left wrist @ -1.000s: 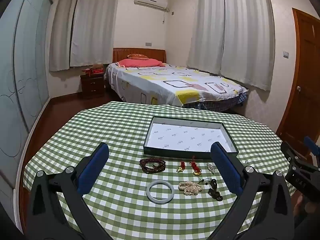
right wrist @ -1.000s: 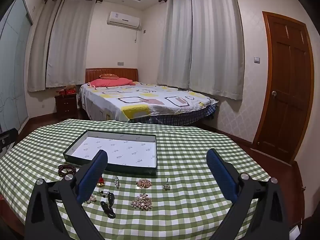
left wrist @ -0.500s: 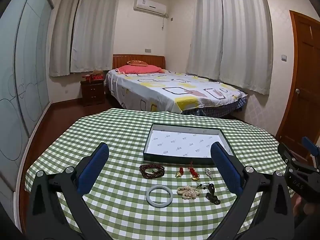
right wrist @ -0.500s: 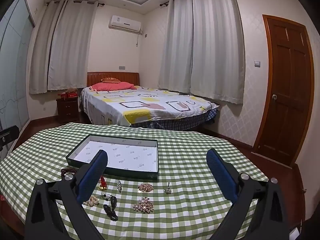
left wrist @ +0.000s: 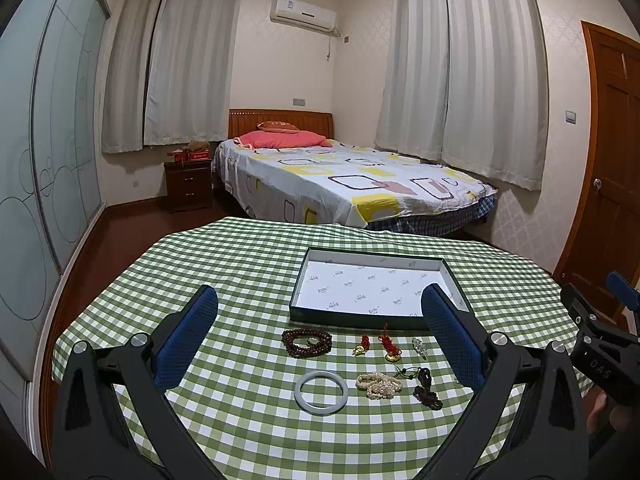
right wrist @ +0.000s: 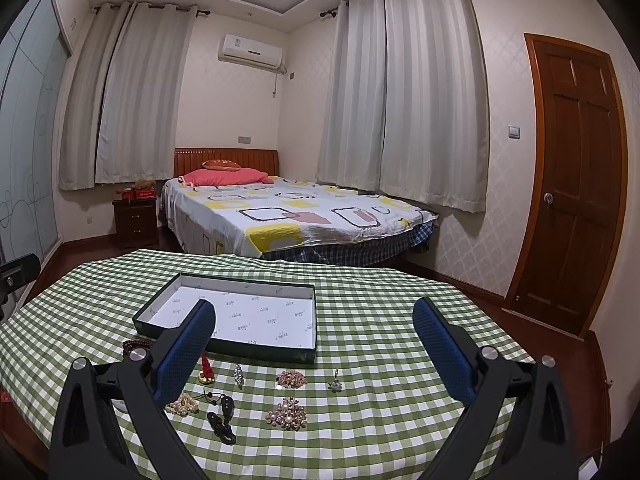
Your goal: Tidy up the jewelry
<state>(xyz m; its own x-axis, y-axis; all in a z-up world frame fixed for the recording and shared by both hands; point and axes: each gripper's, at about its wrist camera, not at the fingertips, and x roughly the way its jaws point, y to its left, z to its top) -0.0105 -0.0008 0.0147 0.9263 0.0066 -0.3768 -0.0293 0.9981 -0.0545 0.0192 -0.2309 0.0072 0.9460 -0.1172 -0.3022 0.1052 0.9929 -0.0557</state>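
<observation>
A shallow dark box (left wrist: 376,286) (right wrist: 240,314) with a white printed lining lies empty on the green checked tablecloth (left wrist: 240,272). In front of it lie a dark red bead bracelet (left wrist: 307,342), a pale jade bangle (left wrist: 321,391), a pearl strand (left wrist: 378,385), two red tassel charms (left wrist: 390,346), a dark cord pendant (left wrist: 426,390) (right wrist: 224,420), and two pearl brooches (right wrist: 286,412). My left gripper (left wrist: 318,332) hovers open above the jewelry, holding nothing. My right gripper (right wrist: 314,346) is open too, above the brooches.
The right gripper's body (left wrist: 600,344) shows at the right edge of the left wrist view. Beyond the round table stand a bed (left wrist: 344,180), a nightstand (left wrist: 188,184), curtains and a wooden door (right wrist: 572,184). A small silver charm (right wrist: 335,385) lies right of the brooches.
Both grippers have risen and pulled back from the table, so the box and jewelry sit lower and smaller in view. Nothing on the table has moved.
</observation>
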